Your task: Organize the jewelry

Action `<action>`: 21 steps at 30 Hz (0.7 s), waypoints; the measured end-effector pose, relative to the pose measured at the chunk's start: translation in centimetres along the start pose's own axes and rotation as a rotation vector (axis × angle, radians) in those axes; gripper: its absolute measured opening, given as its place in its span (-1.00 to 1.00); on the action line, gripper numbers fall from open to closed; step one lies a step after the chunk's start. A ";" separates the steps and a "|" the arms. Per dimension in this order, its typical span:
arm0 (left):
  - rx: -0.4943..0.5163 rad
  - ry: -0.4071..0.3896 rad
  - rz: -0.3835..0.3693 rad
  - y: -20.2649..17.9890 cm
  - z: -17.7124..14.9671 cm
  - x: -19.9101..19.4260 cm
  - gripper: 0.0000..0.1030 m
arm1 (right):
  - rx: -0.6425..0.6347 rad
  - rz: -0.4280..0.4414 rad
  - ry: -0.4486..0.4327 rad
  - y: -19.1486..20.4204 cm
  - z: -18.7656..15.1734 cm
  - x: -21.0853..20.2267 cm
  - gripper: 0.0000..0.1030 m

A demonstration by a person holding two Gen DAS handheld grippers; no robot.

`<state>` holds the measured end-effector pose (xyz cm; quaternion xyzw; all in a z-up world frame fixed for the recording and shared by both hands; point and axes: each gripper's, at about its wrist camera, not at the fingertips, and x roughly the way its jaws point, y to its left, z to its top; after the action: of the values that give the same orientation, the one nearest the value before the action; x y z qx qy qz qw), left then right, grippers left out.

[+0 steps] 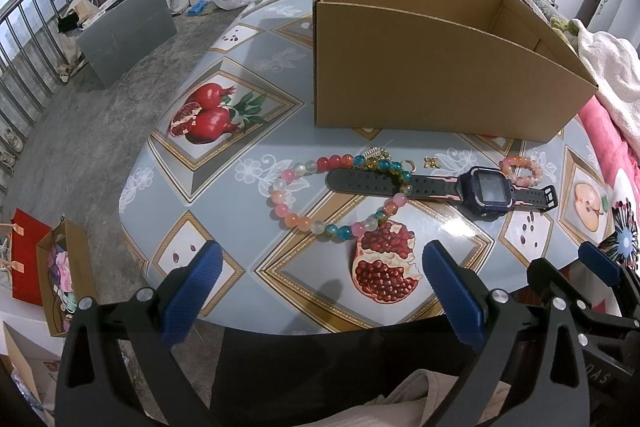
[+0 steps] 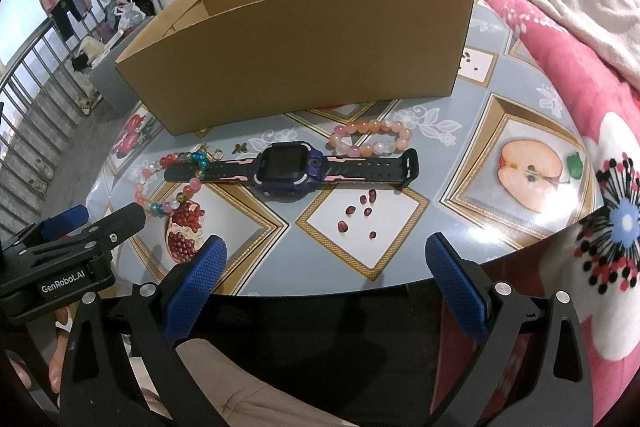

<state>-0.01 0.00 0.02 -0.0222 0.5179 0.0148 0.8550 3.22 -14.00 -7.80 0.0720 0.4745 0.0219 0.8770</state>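
Left gripper [image 1: 320, 291]: fingers spread wide, nothing between the blue pads [image 1: 192, 291]; it hangs over the near edge of the table, above the person's dark lap. In the right wrist view it shows at the lower left [image 2: 76, 223], short of the beads.
Right gripper [image 2: 326, 283]: fingers also wide apart and empty, held at the near table edge, just to the right of the left one.
Table [image 1: 280, 155]: round, covered with a grey cloth printed with pomegranates and a halved apple.
Necklace [image 1: 288, 211]: a loop of pink, red, white and teal beads lying flat on the cloth, nearest the left gripper; its far side crosses over the watch strap.
Watch [image 2: 288, 171]: a dark purple body with a black and pink strap, laid out flat across the middle of the table, screen up, between the necklace and the bracelet.
Bracelet [image 2: 372, 139]: a small ring of pale pink and orange beads, just behind the right part of the strap and touching it.
Charm [image 1: 432, 161]: a small gold piece lying alone on the cloth, behind the strap and in front of the box.
Box [image 1: 420, 67]: an open brown carton standing behind all the jewelry; what shows of its inside is bare.
Blanket [image 2: 560, 39]: pink, with a white cloth on it, beside the table on the right.
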 end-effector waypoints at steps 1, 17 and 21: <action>0.000 0.000 0.000 0.0 0.0 0.0 0.89 | 0.000 0.000 0.000 0.0 0.0 0.0 0.86; 0.001 -0.003 0.002 0.0 0.0 0.0 0.89 | 0.000 0.001 -0.003 0.0 0.0 0.0 0.86; 0.001 -0.003 0.002 0.0 0.0 0.0 0.89 | 0.001 0.002 -0.005 -0.1 0.2 -0.1 0.86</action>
<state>0.02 0.01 0.03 -0.0210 0.5165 0.0155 0.8559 3.36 -14.17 -7.61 0.0729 0.4723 0.0224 0.8781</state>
